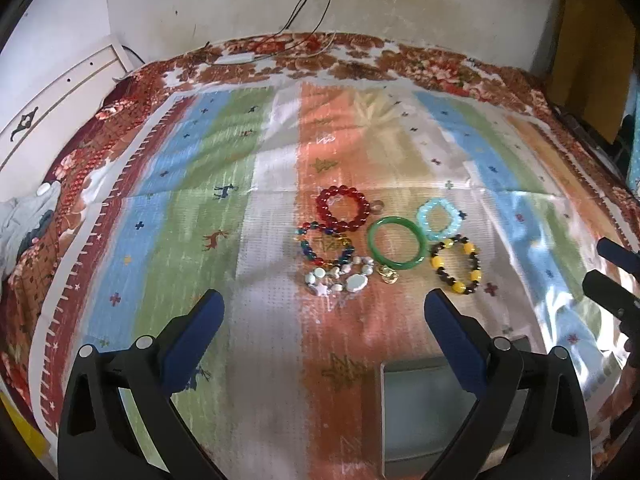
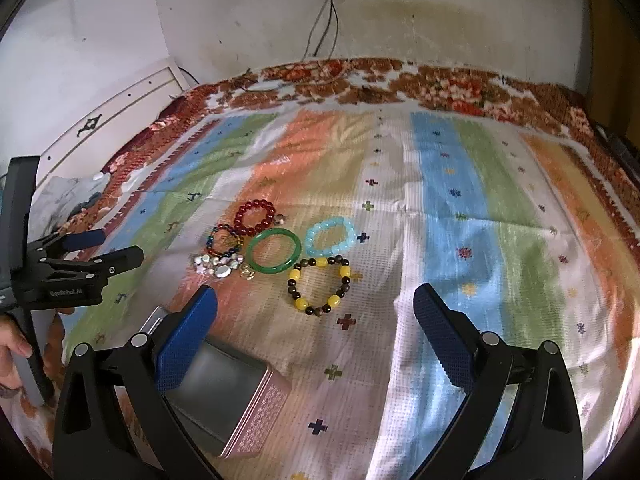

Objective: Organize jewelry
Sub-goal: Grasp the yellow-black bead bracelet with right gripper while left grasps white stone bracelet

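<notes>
Several bracelets lie together on the striped cloth (image 1: 200, 220): a red bead bracelet (image 1: 343, 208), a green bangle (image 1: 397, 245), a pale blue bracelet (image 1: 437, 219), a yellow-and-dark bead bracelet (image 1: 456, 267), a multicolour bead bracelet (image 1: 326, 246) and a white stone bracelet (image 1: 340, 280). A small gold charm (image 1: 388, 275) lies by the bangle. An open pink tin box (image 2: 224, 392) with a grey inside stands near my grippers. My left gripper (image 1: 324, 312) is open and empty, short of the bracelets. My right gripper (image 2: 316, 308) is open and empty, just behind the yellow-and-dark bracelet (image 2: 319, 284).
The cloth covers a bed with a floral blanket (image 1: 360, 56) at the far edge. A white headboard (image 1: 52, 92) is at the left. Cables (image 1: 312, 4) hang down the wall. Crumpled grey cloth (image 1: 24, 224) lies at the left edge.
</notes>
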{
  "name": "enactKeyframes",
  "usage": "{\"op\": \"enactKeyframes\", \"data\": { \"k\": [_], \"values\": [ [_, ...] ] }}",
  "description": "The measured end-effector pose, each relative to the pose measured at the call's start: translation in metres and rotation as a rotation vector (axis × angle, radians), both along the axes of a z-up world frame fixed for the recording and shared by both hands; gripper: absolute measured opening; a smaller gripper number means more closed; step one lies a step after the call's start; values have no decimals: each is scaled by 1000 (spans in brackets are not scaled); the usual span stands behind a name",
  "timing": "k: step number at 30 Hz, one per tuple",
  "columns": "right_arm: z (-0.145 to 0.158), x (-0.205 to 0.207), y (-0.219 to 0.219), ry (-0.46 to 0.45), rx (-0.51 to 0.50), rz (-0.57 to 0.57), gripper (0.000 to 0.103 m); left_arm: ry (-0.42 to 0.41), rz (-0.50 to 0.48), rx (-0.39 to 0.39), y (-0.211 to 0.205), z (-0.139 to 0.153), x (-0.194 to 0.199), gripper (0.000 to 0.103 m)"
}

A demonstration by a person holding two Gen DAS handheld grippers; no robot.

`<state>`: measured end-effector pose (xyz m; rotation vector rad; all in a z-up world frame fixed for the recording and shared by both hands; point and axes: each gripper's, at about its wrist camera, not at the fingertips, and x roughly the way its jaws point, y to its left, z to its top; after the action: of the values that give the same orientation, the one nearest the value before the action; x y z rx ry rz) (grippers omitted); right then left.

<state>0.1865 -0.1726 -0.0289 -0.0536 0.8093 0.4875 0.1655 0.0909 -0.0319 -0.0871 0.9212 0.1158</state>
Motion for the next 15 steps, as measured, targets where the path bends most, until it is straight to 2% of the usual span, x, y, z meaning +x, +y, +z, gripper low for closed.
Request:
{"op": "enactKeyframes", "data": {
  "k": [4,7,12,15],
  "values": [
    [-6,14,5,23,-24,4,99,36,-1,-3,3,-9,12,98],
    [-11,25,7,45,-42,0,99,79,5,-44,10,-18,23,98],
    [-30,44,12,131,-74,7,99,127,19,-34,16,-31,36,98],
    [-41,54,15,174,-97,4,99,194,37,-47,20,-43,45,98]
  ]
}}
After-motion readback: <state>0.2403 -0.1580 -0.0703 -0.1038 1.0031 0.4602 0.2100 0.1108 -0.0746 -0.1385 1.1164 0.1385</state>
